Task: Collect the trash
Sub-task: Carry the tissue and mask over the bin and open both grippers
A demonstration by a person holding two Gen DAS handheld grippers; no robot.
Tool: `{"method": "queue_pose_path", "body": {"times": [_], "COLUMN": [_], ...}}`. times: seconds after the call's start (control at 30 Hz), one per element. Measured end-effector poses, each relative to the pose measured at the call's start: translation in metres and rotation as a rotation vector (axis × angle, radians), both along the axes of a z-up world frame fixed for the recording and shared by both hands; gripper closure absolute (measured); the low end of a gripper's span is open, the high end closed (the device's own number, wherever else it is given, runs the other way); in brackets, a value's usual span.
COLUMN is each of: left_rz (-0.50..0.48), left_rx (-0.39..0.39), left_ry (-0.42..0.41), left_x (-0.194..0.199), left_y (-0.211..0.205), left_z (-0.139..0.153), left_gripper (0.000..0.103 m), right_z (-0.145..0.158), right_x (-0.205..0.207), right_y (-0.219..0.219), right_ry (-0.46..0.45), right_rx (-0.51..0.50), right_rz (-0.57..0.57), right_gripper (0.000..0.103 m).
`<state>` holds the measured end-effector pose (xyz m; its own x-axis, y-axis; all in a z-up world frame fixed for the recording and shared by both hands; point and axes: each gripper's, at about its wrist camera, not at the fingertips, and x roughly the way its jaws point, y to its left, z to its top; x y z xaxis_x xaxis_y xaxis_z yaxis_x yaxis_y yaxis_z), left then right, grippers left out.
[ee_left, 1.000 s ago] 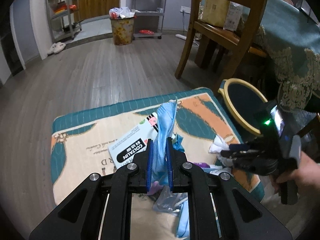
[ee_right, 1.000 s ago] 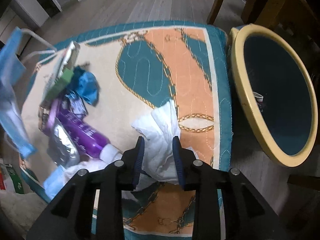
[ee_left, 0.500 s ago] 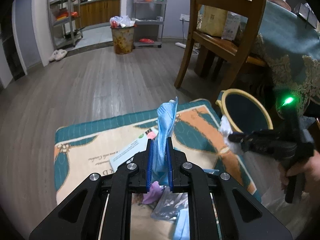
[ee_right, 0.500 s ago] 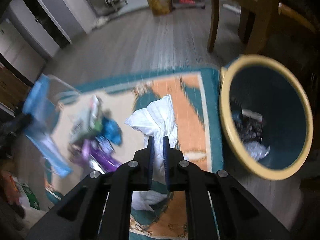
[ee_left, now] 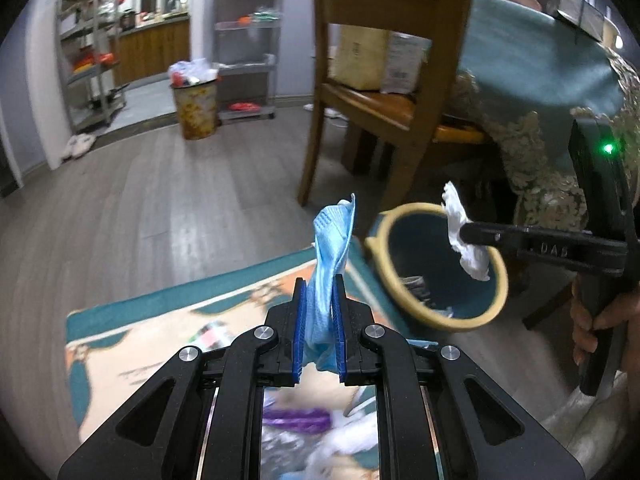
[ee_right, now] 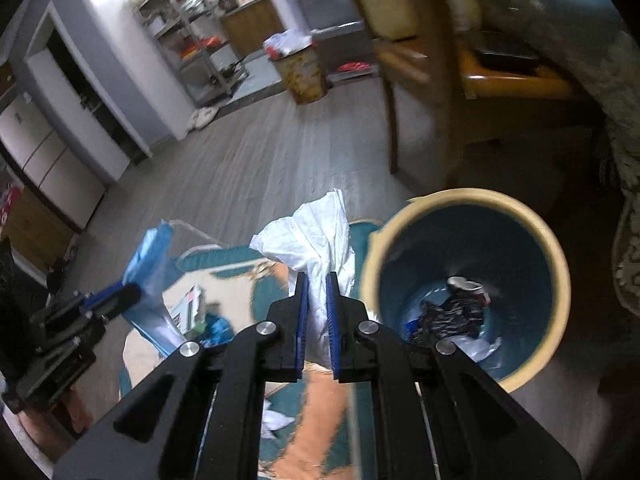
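Note:
My left gripper (ee_left: 319, 284) is shut on a blue face mask (ee_left: 331, 236), held up above the patterned rug (ee_left: 140, 344). My right gripper (ee_right: 314, 280) is shut on a crumpled white tissue (ee_right: 316, 236), lifted just left of the yellow-rimmed teal bin (ee_right: 560, 280). In the left wrist view the right gripper (ee_left: 464, 232) holds that tissue (ee_left: 460, 224) over the bin's rim (ee_left: 412, 210). The bin holds dark and white scraps (ee_right: 452, 312). A purple tube (ee_left: 298, 416) and other litter lie blurred on the rug below. The left gripper (ee_right: 132, 290) with the mask (ee_right: 150, 264) shows at the right wrist view's left.
A wooden chair (ee_left: 384, 92) and a table with a teal cloth (ee_left: 540, 80) stand right behind the bin. A second full waste bin (ee_left: 195, 110) and metal shelves (ee_left: 248, 48) stand far across the grey wood floor. A hand (ee_left: 596, 320) grips the right tool.
The right gripper shut on the white tissue, then lifted it off the rug toward the bin. The left gripper rose with the mask and swung toward the bin.

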<state>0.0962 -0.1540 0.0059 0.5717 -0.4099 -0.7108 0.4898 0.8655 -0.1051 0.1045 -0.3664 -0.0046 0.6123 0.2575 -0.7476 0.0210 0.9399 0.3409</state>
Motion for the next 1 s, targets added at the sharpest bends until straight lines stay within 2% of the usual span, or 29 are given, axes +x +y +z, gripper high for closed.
{"method": "queue_pose_path", "body": {"times": [0.2,0.4,0.53,0.7,0.77,0.83,0.87,0.9,1.0], "left_rz": [-0.086,-0.154,-0.175,-0.180,-0.181,-0.168,-0.161,-0.149,-0.142], "left_rx": [-0.023,-0.043,-0.039,-0.029,-0.036,-0.042,-0.047,-0.056,-0.068], "left_ry": [0.015,0.057,0.081,0.092,0.099,0.112,0.114,0.111,0.109], "left_x": [0.008,0.017,0.023,0.030,0.032,0.035,0.036,0.036,0.037], "left_y": [-0.062,-0.115,-0.142,-0.163,-0.166,-0.167,-0.166,-0.164,-0.161], "left_z": [-0.011,-0.033,-0.050,-0.066,-0.071,-0.076,-0.077,-0.076,-0.072], "left_gripper": [0.089,0.089,0.089,0.089,0.088,0.063,0.045,0.037,0.037], "right_z": [-0.006,-0.041,-0.056,-0.063,-0.064,-0.064,-0.064,-0.064,-0.063], "right_x": [-0.002,0.000,0.001,0.005,0.005,0.007,0.006,0.005,0.004], "right_y": [-0.067,-0.120,-0.138,-0.143,-0.144,-0.142,-0.144,-0.145,-0.148], "right_ry": [0.009,0.100,0.143,0.157,0.158,0.158,0.156,0.151,0.143], "right_rx": [-0.020,0.010,0.074,0.082,0.087,0.082,0.080,0.084,0.089], "right_rz": [-0.115,-0.221,-0.266,-0.264,-0.265,-0.280,-0.289,-0.299,-0.315], "right_gripper": [0.095,0.095,0.094,0.094,0.091,0.070,0.064,0.058,0.057]}}
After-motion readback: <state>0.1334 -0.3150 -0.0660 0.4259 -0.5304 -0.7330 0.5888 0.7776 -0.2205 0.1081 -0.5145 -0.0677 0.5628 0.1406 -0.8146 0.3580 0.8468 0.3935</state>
